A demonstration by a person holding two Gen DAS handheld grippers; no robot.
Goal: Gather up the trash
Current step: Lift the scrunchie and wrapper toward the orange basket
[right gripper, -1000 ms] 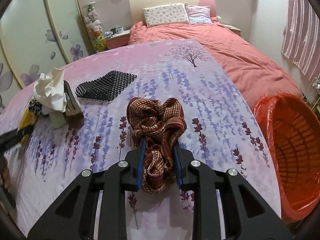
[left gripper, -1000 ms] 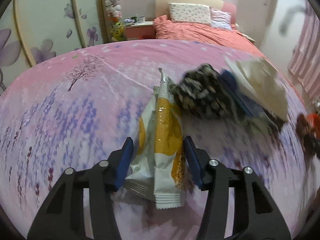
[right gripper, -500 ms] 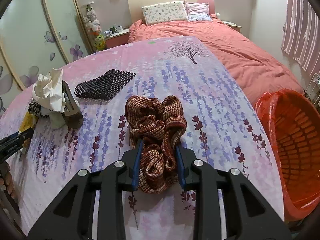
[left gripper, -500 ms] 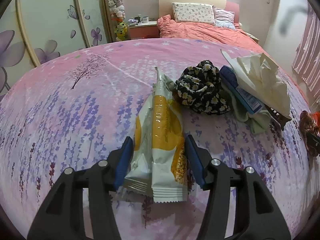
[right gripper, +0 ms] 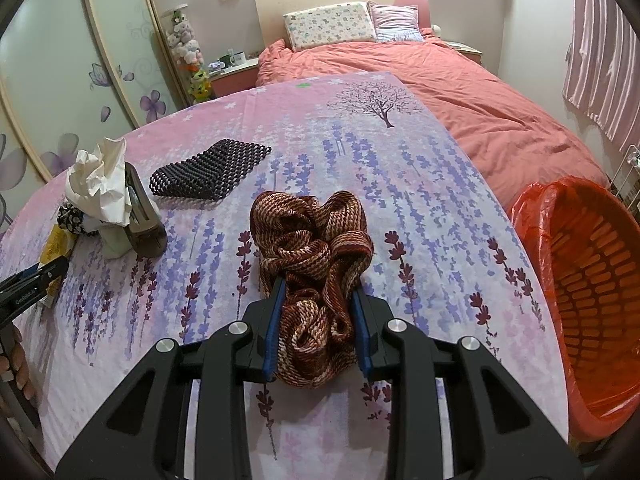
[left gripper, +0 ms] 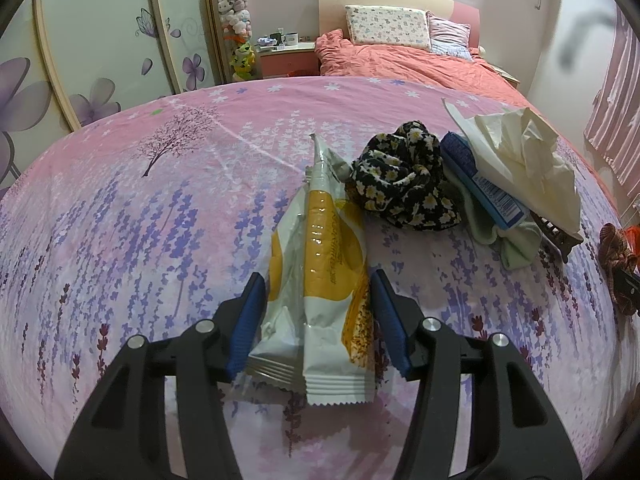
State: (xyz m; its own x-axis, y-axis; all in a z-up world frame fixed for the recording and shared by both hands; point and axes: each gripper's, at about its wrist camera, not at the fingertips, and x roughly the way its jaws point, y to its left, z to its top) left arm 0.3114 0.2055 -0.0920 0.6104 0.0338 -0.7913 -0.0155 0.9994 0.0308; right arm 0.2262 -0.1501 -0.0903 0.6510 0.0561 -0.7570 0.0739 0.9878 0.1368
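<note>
Wrapper [left gripper: 320,280], white and yellow, lies lengthwise on the tabletop [left gripper: 120,240] between the blue pads of the left tool [left gripper: 318,320], whose jaws flank it, spread to its width. The right tool [right gripper: 318,320] is clamped on a brown woven scrunchie [right gripper: 312,248]. An orange-lined bin [right gripper: 580,280] stands just off the tabletop's right edge. Crumpled tissue [right gripper: 100,184] tops a nearby pile.

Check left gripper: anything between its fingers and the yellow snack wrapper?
Nothing visible. The left gripper already straddles the snack wrapper, one finger on each side. The floral scrunchie sits beyond it, out of the way.
</note>
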